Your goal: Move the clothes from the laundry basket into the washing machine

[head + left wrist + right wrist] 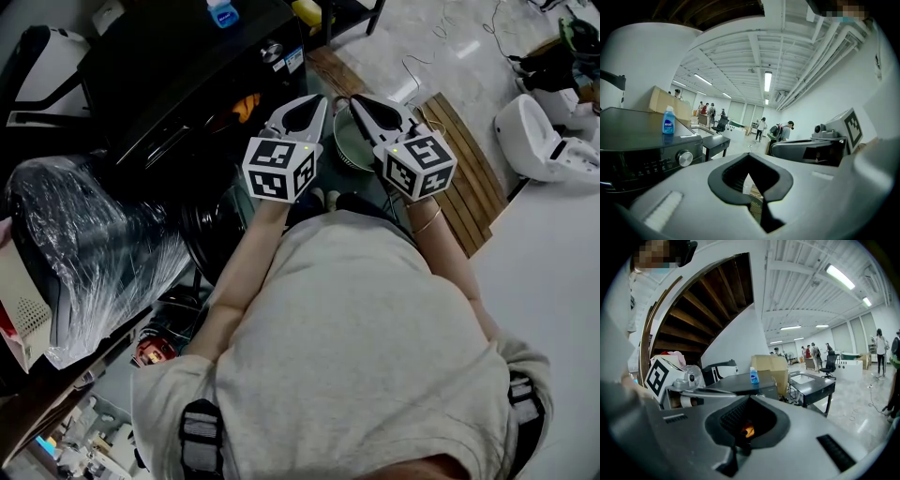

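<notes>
Both grippers were held side by side in front of the person, and each was empty. The left gripper [314, 108] had its jaws closed tip to tip, with nothing between them. The right gripper [366, 105] was also closed on nothing. Below and between them lay the round, pale basket [347, 142]; what it held could not be made out. An orange cloth [246, 107] showed at the dark front of the washer [187, 80], just left of the left gripper. A blue bottle [223, 13] stood on top of the washer.

Bright ceiling strip lights [768, 81], fisheye-warped edges
</notes>
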A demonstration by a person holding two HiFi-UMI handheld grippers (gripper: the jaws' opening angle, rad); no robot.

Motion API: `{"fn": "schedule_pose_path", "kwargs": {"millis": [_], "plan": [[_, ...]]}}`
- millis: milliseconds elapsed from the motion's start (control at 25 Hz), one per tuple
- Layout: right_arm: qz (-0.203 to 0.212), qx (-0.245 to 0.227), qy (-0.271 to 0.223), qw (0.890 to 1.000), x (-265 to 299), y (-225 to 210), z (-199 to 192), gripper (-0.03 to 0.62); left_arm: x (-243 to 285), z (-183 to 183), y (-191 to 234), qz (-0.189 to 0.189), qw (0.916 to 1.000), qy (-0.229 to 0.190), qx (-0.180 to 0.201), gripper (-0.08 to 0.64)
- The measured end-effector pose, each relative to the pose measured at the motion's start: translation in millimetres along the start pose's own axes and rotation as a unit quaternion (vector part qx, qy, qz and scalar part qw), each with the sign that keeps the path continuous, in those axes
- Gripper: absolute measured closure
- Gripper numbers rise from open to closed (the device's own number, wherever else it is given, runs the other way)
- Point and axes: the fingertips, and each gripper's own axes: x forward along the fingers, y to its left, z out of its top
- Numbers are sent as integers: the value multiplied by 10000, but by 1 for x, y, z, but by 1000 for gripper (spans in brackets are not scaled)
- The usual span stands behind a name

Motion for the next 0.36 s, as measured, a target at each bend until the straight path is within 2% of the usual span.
{"fn": "schedule_pose_path", "kwargs": {"millis": [360], "plan": [[20,-92,9,10000,0,4,1,584,-1,-2,-1,-76,9999,2,-95,551]]}}
